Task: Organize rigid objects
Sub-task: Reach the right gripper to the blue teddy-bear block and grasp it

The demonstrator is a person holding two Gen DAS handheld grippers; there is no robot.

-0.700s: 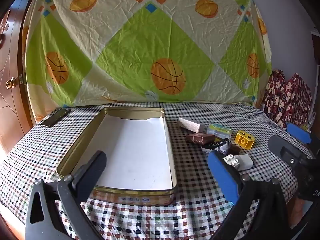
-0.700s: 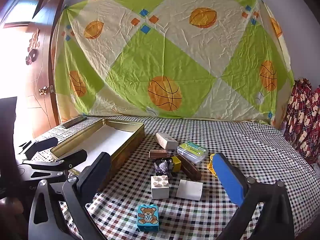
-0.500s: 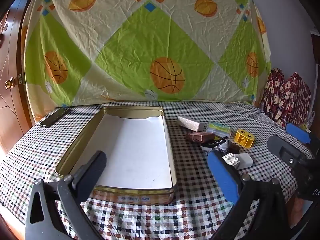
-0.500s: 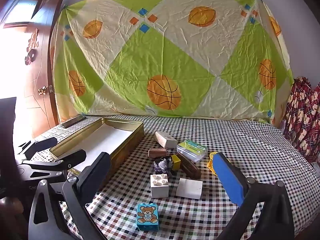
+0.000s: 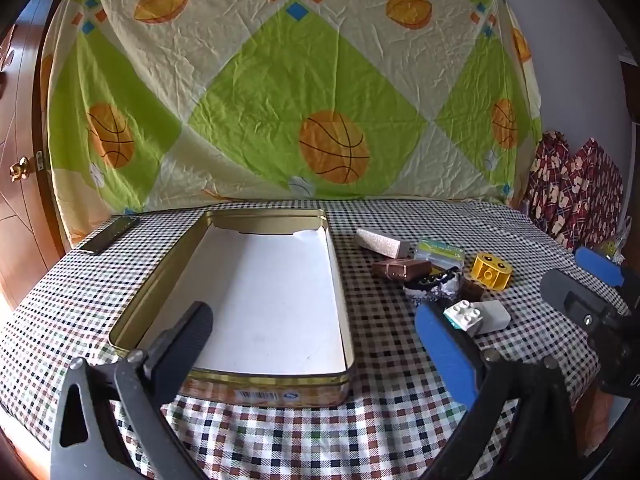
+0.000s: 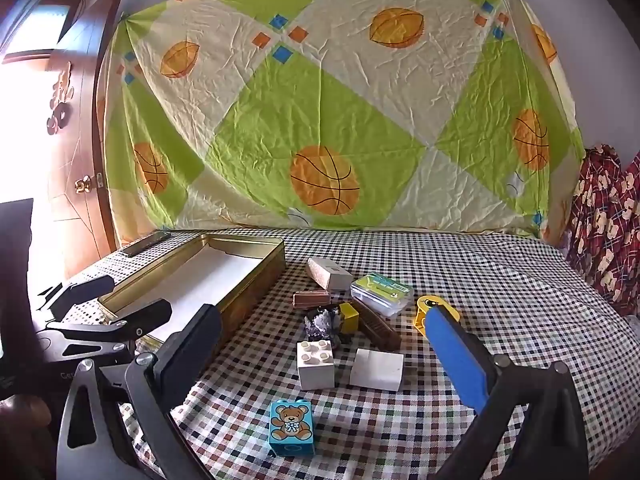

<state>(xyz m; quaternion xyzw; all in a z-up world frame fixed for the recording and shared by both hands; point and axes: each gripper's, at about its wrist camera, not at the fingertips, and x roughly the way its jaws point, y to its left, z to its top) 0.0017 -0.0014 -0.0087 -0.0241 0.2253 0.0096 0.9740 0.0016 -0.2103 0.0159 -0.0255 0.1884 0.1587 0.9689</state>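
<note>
An open gold tin with a white lining stands on the checked table; it also shows in the right wrist view. Right of it lies a cluster of small objects: a white stud brick, a white block, a blue bear brick, a yellow round brick, a brown bar, a clear green-labelled case and a beige block. My left gripper is open and empty over the tin's near end. My right gripper is open and empty, just short of the cluster.
A dark remote lies at the table's far left corner. A basketball-print sheet hangs behind the table. A wooden door stands at the left and red patterned fabric at the right.
Both views have shifted only slightly; the grippers stay open and nothing on the table has moved.
</note>
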